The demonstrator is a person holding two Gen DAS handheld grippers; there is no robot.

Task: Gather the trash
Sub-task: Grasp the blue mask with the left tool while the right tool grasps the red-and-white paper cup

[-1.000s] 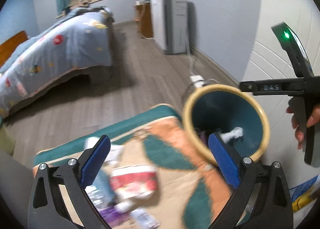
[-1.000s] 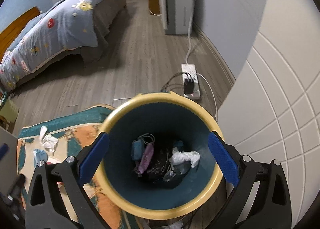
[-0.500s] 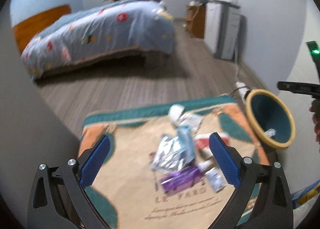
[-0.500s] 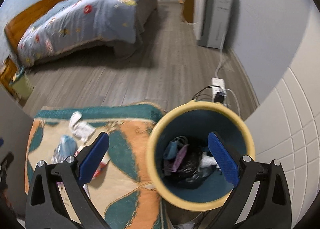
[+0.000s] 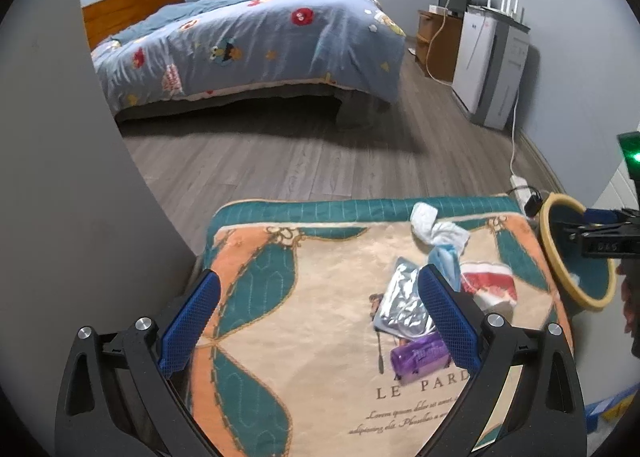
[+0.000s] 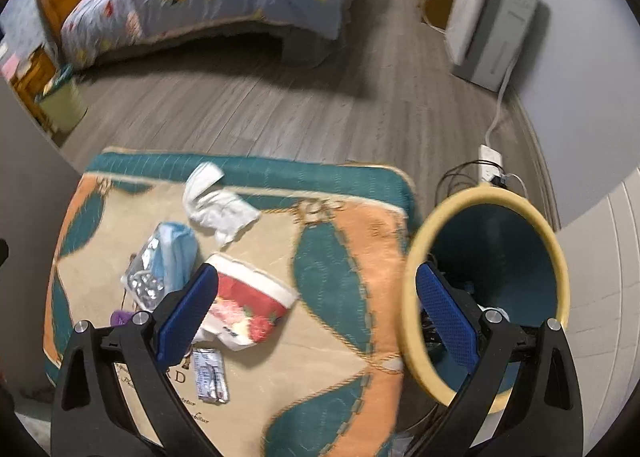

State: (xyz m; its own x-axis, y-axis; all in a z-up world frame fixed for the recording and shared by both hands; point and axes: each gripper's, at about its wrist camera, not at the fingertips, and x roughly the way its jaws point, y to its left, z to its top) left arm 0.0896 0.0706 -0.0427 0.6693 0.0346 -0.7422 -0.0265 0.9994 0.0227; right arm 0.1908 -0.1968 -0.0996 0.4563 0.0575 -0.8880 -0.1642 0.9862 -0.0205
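Trash lies on a patterned mat (image 5: 304,337): a white tissue (image 5: 434,227), a blue mask (image 5: 444,261), a silver foil pouch (image 5: 402,309), a purple wrapper (image 5: 420,353) and a red-and-white cup (image 5: 490,283). My left gripper (image 5: 318,321) is open and empty above the mat, left of the pile. My right gripper (image 6: 316,313) is open and empty between the cup (image 6: 248,305) and the yellow-rimmed teal bin (image 6: 496,289). The tissue (image 6: 218,205) and a small packet (image 6: 210,375) also show there. The bin (image 5: 576,257) stands at the mat's right edge.
A bed with a blue quilt (image 5: 248,41) stands beyond the wood floor. A white cabinet (image 5: 492,69) and a power strip (image 6: 490,159) with cables are along the right wall. A grey wall (image 5: 60,197) is close on the left.
Both grippers have swung left, away from the bin and toward the trash on the mat. The left gripper now sits left of the pile. Both stay open and empty.
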